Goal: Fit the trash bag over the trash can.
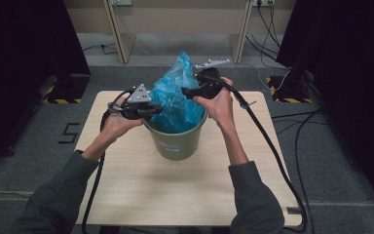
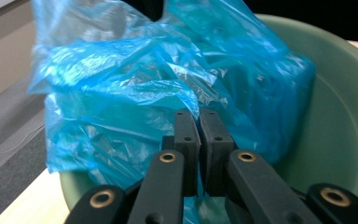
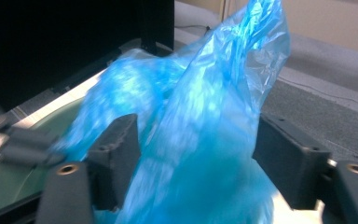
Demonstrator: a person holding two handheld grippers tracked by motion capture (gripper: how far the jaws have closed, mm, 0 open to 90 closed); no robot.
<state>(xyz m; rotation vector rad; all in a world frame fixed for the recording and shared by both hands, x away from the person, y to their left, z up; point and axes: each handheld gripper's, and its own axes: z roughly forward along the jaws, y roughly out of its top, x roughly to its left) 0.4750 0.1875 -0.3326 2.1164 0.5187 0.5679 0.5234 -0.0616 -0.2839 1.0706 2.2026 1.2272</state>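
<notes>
Blue bag in bucket: thin, light, slippery | left gripper clenched on film; right gripper released | best pinched at rim edge.

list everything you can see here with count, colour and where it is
plastic bag: one, blue, crumpled, standing up out of the bucket
bucket: one, olive green, on the table near its middle
table: one, light wood, on grey carpet
cables: several, black, on the floor at right and far back
left gripper: one, black with a grey plate, at the bucket's left rim, jaws shut on a fold of the bag
right gripper: one, black, raised at the bag's right side, jaws open with bag film between them
hands and sleeves: two, grey sleeves, entering from the bottom of the high view
</notes>
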